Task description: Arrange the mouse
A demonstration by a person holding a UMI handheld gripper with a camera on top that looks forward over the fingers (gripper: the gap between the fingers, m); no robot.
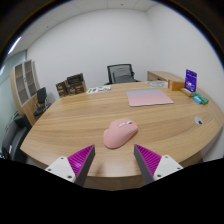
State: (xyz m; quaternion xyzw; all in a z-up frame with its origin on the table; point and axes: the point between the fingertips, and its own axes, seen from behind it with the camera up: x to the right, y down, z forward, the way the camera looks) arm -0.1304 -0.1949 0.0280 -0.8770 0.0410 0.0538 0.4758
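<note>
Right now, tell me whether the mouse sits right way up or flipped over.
Right way up. The pink mouse rests on the wooden table, rounded back on top, just ahead of the open gripper, untouched.

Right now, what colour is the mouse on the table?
Pink. The mouse shows clearly in the gripper view, just ahead of the open gripper.

A pink mouse (pixel 120 133) lies flat on the wooden table (pixel 70 120).

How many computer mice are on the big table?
1. The pink mouse lies on the wooden table, just ahead of the open fingers, with the pink mat farther back. No others show, though far clutter could hide some.
</note>
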